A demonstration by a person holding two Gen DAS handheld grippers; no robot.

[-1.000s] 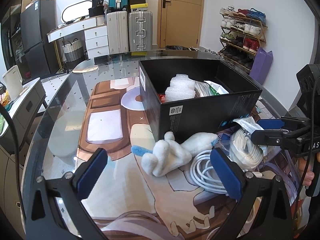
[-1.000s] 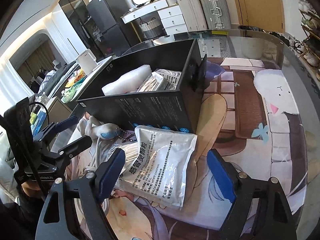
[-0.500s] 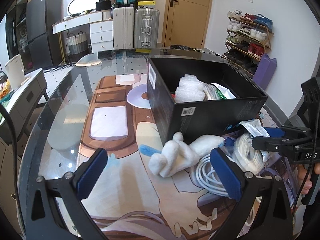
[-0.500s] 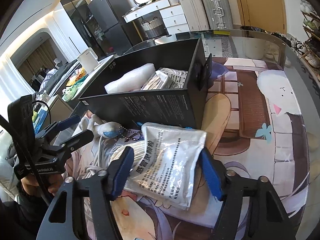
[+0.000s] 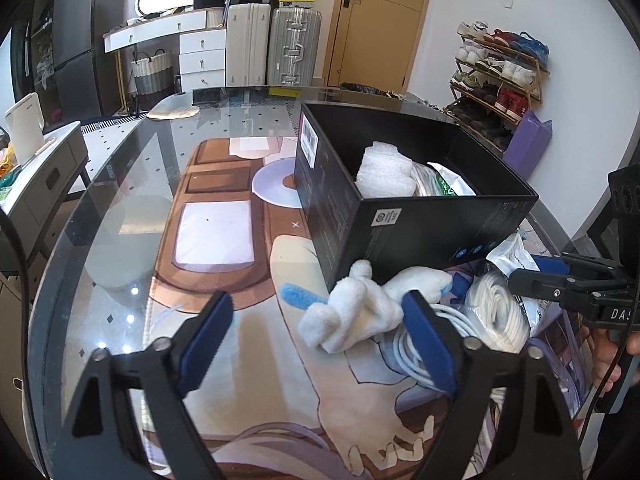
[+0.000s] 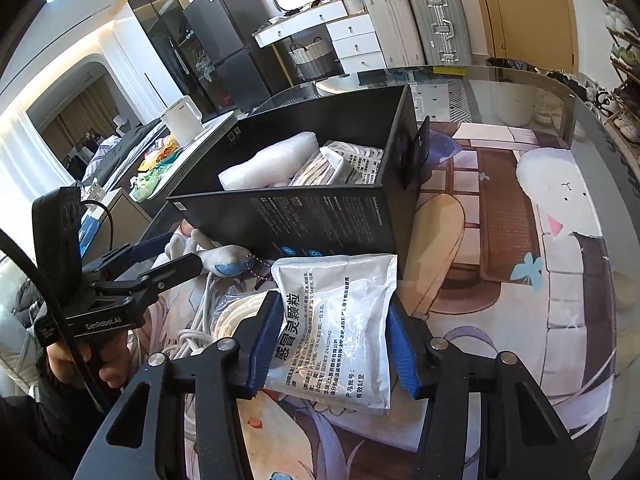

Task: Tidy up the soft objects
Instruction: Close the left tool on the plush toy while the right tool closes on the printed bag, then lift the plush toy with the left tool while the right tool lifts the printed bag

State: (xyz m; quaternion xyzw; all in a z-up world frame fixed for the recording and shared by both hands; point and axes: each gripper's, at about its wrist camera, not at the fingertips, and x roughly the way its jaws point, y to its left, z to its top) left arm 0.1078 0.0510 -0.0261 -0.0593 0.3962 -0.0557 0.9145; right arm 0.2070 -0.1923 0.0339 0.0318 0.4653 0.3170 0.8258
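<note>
Right tool [image 6: 332, 344]: your jaws are closing on the white sachet [image 6: 340, 320], pads against both edges; it lies on the counter [image 6: 520, 280] just before the black box [image 6: 320, 216].
Left tool [image 5: 316, 340]: closing but still wide, nothing gripped; the plush toy [image 5: 360, 304] sits at its right pad.
Risk, sachet: slick film may buckle and slip out during lifting.
Risk, cable: white cable [image 5: 496, 312] lies beside the toy; you could snag it.

one black box [image 5: 420, 236], one plush toy [image 5: 360, 304], two suitcases [image 5: 272, 44], one white pouch [image 6: 340, 320].
</note>
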